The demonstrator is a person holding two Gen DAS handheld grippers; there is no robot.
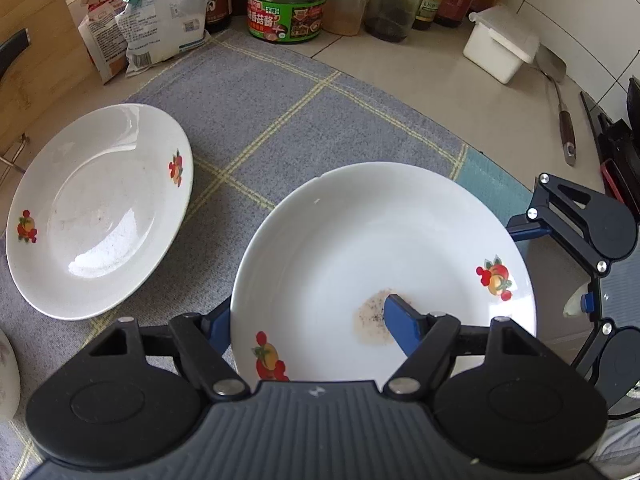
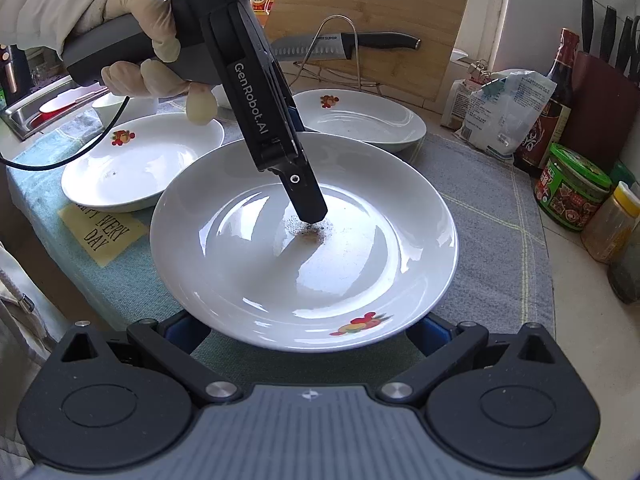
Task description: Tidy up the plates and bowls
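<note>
A white plate with fruit prints holds a patch of brown crumbs at its middle. My left gripper straddles its near rim: one blue finger lies inside on the crumbs, the other goes under the rim. It looks closed on the plate. In the right wrist view the left gripper reaches down into the plate. My right gripper is open, its fingers spread wide below the plate's near rim. Two more fruit-print plates lie behind; one also shows in the left wrist view.
A grey checked cloth covers the counter. Behind stand a green jar, bottles, bags and a white box. A spatula lies right. A knife leans on a wooden board. Small white bowls sit far left.
</note>
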